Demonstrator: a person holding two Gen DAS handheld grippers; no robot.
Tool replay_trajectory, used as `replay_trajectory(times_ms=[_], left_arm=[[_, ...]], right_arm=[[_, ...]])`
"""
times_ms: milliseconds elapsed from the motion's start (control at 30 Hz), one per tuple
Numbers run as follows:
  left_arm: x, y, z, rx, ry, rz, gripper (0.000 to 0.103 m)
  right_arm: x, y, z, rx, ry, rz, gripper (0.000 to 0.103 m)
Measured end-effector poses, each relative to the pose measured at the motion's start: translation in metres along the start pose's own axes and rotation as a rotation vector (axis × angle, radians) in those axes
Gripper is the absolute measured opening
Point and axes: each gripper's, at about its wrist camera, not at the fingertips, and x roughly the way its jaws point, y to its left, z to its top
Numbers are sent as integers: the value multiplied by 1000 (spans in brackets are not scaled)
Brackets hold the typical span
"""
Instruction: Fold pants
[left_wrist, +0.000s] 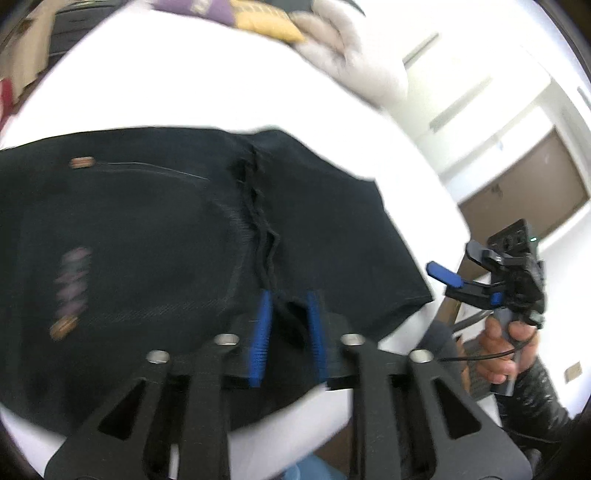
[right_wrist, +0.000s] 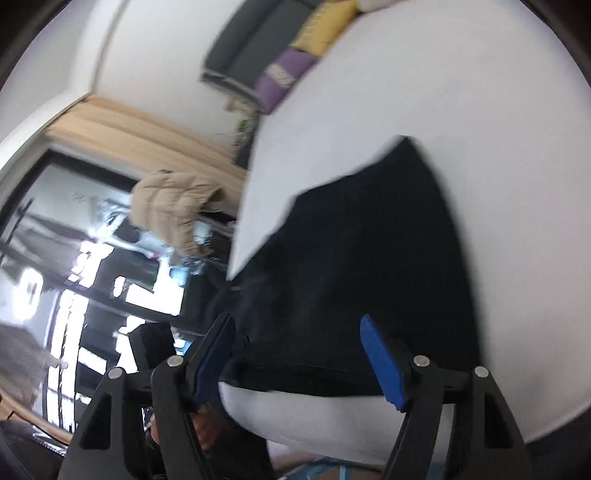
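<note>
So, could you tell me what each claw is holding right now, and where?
Nothing is held: the left claw and right claw both stand open over the black pants.

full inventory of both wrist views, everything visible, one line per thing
pants: 1, black, folded flat on the table, near edge
drawstring: 1, black, lying on the pants, running toward the left gripper
table: 1, white, under the pants
clothes pile: several, purple, yellow and pale pieces, far edge of the table
puffer jacket: 1, beige, off the table beside the window
window: 1, dark frame, bright, blurred, behind the jacket
left gripper: 1, black with blue pads, partly open over the near edge of the pants, pads not pressing cloth
right gripper: 1, black with blue pads, wide open, straddling the pants' near edge
right hand: 1, dark sleeve, holding the right gripper's handle
</note>
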Motion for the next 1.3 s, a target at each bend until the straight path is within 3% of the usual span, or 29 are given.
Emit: replay_trajectory(times_ms=[33,67,133,233,300,500,800,900,967,1033,1133,1300], left_arm=[[-23,7,-6,-33,-40,-10,73],[-43,14,-11,-64,-85,-17,92],[-88,35,-27,-162,-208,-33,95],[-129,70,-49,-319,-279,-39,95],[-142,98,-65,-446,-312,-59,95],[-129,155,-88,-735,-304,-171,95],[-102,198,-92,-886,-379,-335,93],[-97,202,-87,-886,-383,-331,84],[-94,206,-84,-901,-378,-339,52],[-93,211,-88,-927,-364,-346,28],[-97,205,-84,-890,-374,-327,24],[-117,187,-64,-765,-389,-258,19]], right_arm=[[7,8,1,-9,8,33,74],[15,13,2,-13,19,65,73],[32,21,5,-14,43,101,67],[58,26,6,-6,82,120,56],[71,26,5,6,111,114,53],[94,34,6,34,143,136,52],[100,37,4,58,166,143,50],[106,43,7,44,185,120,49],[115,48,11,27,213,90,46],[127,53,14,12,245,40,38],[142,56,20,-4,292,-12,29],[172,51,33,-11,340,-91,24]])
